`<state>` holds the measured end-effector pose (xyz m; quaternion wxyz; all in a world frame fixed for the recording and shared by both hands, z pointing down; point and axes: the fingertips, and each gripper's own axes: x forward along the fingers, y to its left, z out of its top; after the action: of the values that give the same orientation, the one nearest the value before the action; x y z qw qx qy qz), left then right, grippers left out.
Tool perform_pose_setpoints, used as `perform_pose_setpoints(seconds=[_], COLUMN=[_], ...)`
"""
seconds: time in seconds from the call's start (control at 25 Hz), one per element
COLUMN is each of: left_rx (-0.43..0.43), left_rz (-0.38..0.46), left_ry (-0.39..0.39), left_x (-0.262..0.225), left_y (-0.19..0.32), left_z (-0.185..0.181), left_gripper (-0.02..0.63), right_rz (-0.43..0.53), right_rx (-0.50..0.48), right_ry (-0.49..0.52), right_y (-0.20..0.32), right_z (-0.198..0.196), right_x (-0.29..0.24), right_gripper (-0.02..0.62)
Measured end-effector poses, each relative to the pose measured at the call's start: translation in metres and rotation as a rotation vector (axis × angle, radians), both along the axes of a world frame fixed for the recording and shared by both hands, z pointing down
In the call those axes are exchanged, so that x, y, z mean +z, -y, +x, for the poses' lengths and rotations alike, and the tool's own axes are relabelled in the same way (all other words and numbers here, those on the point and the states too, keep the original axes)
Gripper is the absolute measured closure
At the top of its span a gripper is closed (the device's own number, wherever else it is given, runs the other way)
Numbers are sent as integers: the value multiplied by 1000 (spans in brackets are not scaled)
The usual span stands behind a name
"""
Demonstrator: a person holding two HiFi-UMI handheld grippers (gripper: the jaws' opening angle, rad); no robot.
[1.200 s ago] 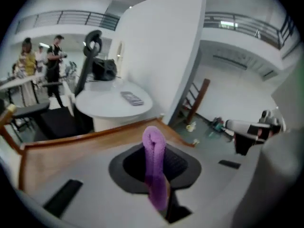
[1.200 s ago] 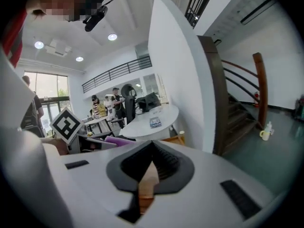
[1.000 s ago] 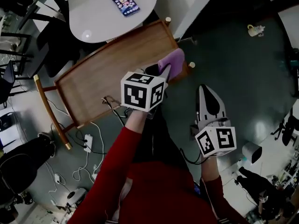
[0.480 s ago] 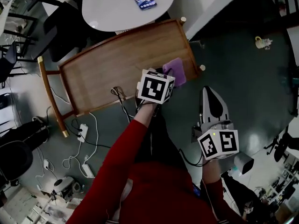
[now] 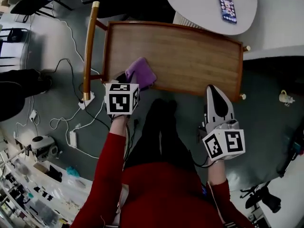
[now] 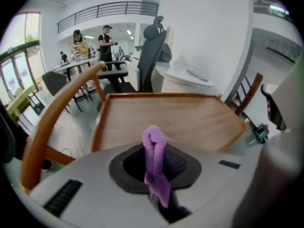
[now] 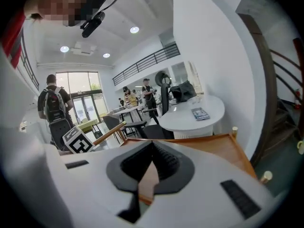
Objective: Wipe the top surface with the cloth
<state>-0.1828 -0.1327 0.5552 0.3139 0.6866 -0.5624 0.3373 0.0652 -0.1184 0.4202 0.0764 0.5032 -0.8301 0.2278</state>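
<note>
Cables [image 5: 65, 121] trail over the grey floor at the far left, beside the wooden cart's bar handle [image 5: 88, 51], which runs away from the person. Just right of the handle, the left gripper [image 5: 127, 78] is clenched on the purple cloth [image 5: 141, 73]. In the left gripper view the cloth [image 6: 155, 161] stands as an upright fold pinched between the jaws. In the head view it bunches out ahead of the jaws onto the near-left corner of the top surface [image 5: 190, 56], slanting toward the far right. The rimmed wooden top has its long axis running left to right. At its near-right edge the right gripper [image 5: 212, 88] points away from the person, its jaws closed tip to tip on nothing. Beyond the cart, a phone [image 5: 227, 6] lies on a round white table [image 5: 199, 4].
</note>
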Motion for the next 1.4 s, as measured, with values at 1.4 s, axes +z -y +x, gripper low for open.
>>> perform_pose_setpoints(seconds=[1.4], left_rx=[-32], left_rz=[350], left_ry=[354], left_x=[-136], left_y=[9], left_z=[-84], left_gripper=[554], right_rz=[117], right_rx=[63], right_ry=[-6], right_y=[17], right_z=[-13], right_x=[-50], right_gripper=[583])
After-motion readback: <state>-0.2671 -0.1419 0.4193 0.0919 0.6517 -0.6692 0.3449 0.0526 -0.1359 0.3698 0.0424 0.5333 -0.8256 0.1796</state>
